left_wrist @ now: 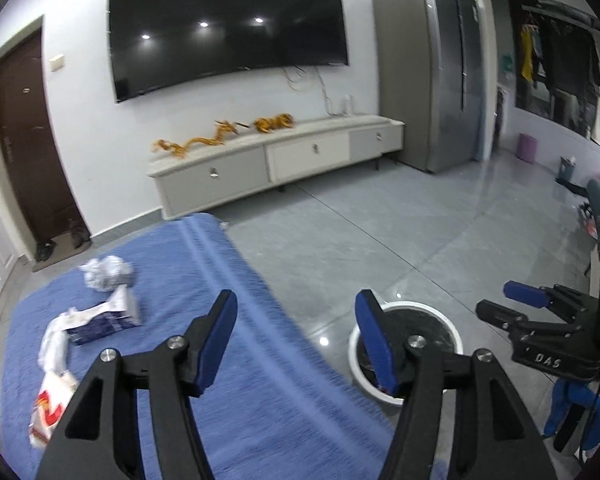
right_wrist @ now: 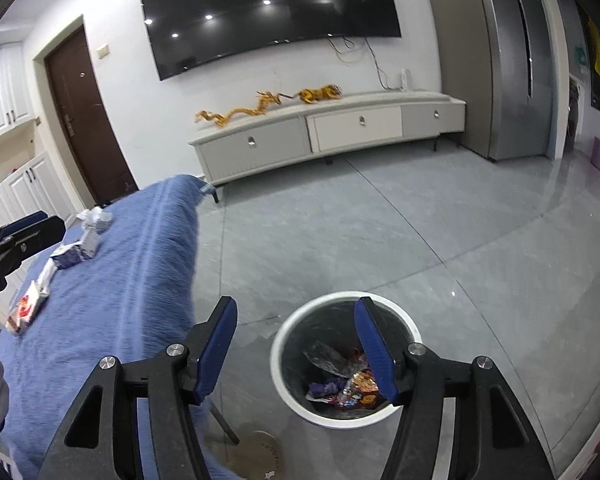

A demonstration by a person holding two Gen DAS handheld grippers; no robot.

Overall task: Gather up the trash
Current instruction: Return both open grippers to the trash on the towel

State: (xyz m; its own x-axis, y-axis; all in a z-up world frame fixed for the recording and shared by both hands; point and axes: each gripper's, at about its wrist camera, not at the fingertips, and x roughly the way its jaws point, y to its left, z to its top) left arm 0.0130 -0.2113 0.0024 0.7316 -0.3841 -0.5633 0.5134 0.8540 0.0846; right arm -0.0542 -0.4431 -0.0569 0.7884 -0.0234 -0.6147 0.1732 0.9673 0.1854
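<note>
A white-rimmed bin [right_wrist: 288,384] stands on the floor beside a table with a blue cloth [right_wrist: 112,300]; it holds several wrappers [right_wrist: 352,390]. My right gripper [right_wrist: 296,344] is open and empty above the bin's left side. My left gripper [left_wrist: 296,340] is open and empty over the table's right edge, with the bin [left_wrist: 354,356] just beyond it. On the cloth lie a crumpled silver wrapper [left_wrist: 108,272], a blue-and-white packet [left_wrist: 100,322], a clear plastic bag [left_wrist: 54,344] and a red-and-white wrapper [left_wrist: 50,408]. The right gripper also shows in the left wrist view [left_wrist: 512,304].
A grey TV cabinet [left_wrist: 276,156] with gold ornaments stands under a wall TV [left_wrist: 228,28]. A tall grey fridge [left_wrist: 432,68] is at the right, a brown door [left_wrist: 28,136] at the left. Grey tiled floor [left_wrist: 380,232] spreads between.
</note>
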